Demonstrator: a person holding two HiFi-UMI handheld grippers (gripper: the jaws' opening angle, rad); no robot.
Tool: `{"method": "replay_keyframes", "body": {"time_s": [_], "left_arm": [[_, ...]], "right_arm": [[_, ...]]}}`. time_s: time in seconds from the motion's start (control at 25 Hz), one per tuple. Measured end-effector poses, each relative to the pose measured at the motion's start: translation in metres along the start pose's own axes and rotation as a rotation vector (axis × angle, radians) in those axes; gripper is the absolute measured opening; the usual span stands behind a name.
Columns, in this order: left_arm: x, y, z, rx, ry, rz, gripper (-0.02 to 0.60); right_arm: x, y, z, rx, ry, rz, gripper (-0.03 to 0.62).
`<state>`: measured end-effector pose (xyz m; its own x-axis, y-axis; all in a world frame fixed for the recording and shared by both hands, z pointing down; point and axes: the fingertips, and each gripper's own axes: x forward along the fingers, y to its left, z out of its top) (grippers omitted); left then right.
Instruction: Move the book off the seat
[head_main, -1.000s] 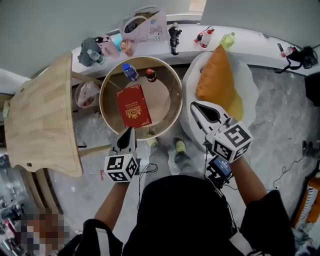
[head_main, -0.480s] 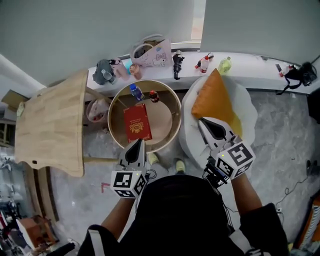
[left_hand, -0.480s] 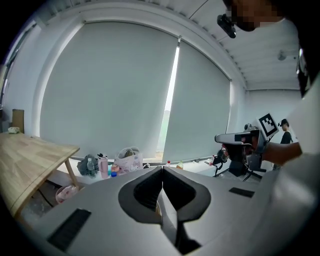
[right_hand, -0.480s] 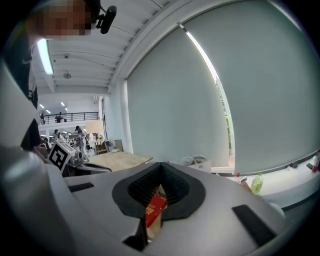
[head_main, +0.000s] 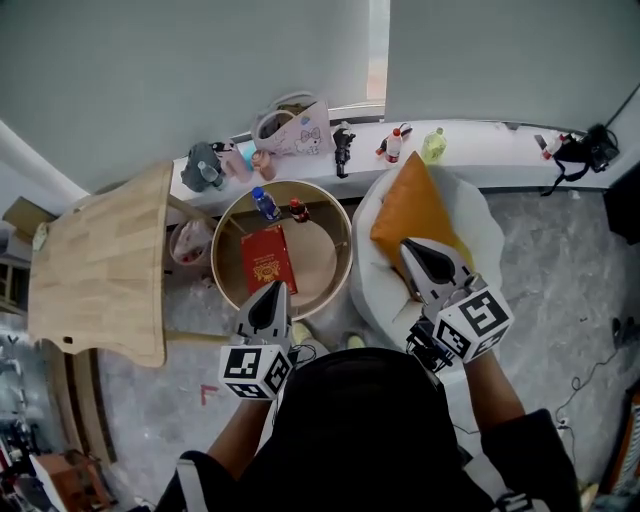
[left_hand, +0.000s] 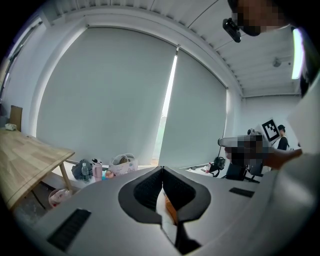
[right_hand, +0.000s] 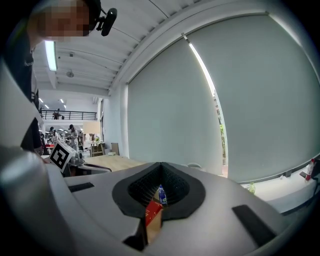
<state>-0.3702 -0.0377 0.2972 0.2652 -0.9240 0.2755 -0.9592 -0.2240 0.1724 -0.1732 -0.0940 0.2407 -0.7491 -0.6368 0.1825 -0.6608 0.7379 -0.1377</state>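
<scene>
nearest, the left gripper (head_main: 272, 292) and the right gripper (head_main: 412, 248) are held out side by side, each with its jaws pressed together on nothing. beyond the left one, a red rectangular book (head_main: 268, 258) lies flat on a round wooden table (head_main: 318, 250), beside a white round seat (head_main: 482, 225) holding an orange cushion (head_main: 410, 208). farthest, a white window ledge (head_main: 500, 152) carries a pale bag (head_main: 297, 128).
</scene>
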Motion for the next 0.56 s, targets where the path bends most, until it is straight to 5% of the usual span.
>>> {"method": "replay_keyframes", "body": {"time_s": [0.56], "left_arm": [[-0.006, -0.013, 0.002, -0.003, -0.009, -0.017, 0.014]], "right_arm": [[-0.001, 0.009, -0.002, -0.019, -0.01, 0.037, 0.006]]}}
